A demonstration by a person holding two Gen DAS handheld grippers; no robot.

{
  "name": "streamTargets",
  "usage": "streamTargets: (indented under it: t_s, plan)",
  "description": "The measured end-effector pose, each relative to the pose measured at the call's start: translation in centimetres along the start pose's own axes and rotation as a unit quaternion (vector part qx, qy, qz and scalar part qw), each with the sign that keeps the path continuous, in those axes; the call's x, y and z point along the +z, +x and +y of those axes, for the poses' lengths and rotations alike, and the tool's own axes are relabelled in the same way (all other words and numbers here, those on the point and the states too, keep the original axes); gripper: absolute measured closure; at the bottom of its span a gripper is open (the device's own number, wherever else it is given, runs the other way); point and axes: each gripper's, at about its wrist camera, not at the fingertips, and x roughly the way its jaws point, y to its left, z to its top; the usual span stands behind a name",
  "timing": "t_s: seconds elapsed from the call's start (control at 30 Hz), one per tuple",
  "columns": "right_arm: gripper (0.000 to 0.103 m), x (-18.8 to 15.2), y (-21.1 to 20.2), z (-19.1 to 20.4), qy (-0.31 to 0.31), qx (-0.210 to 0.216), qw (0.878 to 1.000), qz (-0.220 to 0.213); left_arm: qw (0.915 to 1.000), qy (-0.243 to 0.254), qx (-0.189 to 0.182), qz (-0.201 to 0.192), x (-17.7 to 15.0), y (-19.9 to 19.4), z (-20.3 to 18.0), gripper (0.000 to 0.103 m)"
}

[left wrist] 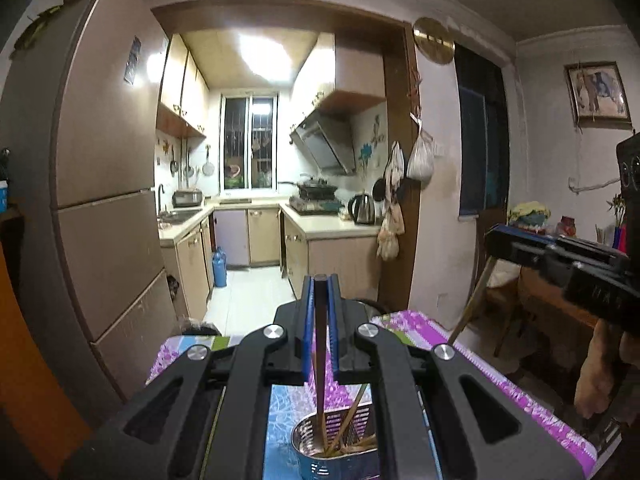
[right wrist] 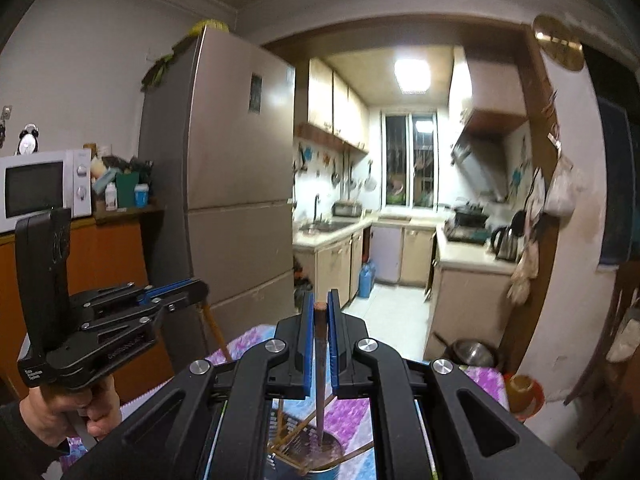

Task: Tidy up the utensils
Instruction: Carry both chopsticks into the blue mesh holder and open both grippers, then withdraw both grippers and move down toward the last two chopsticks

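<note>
My left gripper is shut on a dark brown chopstick that stands upright, its lower end inside a perforated steel utensil holder on the table. Several lighter chopsticks lean in the holder. My right gripper is shut on another dark chopstick, its tip down in the same holder. The left gripper also shows in the right wrist view, and the right gripper shows in the left wrist view.
The table has a purple floral cloth. A tall refrigerator stands left of the kitchen doorway. A microwave sits on an orange cabinet at the left. Wooden chairs stand to the right. An orange bowl lies near the table's right edge.
</note>
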Motion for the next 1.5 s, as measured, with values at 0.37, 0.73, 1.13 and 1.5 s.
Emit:
streamTargets:
  t_s: [0.37, 0.73, 1.13, 1.5]
  plan:
    - [0.095, -3.2, 3.7, -0.2, 0.013, 0.003, 0.999, 0.041, 0.9987, -0.005, 0.008, 0.05, -3.0, 3.7, 0.9, 0.098]
    - [0.084, -3.3, 3.3, -1.6, 0.029, 0.004, 0.999, 0.036, 0.9986, -0.005, 0.024, 0.047, -3.1, 3.3, 1.2, 0.065]
    - [0.065, -6.2, -13.4, -2.5, 0.023, 0.005, 0.999, -0.041, 0.9985, 0.019, 0.034, -0.038, -5.9, -9.2, -1.8, 0.028]
    - [0.063, -32.5, -28.0, -1.7, 0.068, -0.067, 0.994, 0.059, 0.9961, 0.051, -0.029, 0.066, -25.6, -17.0, -10.5, 0.027]
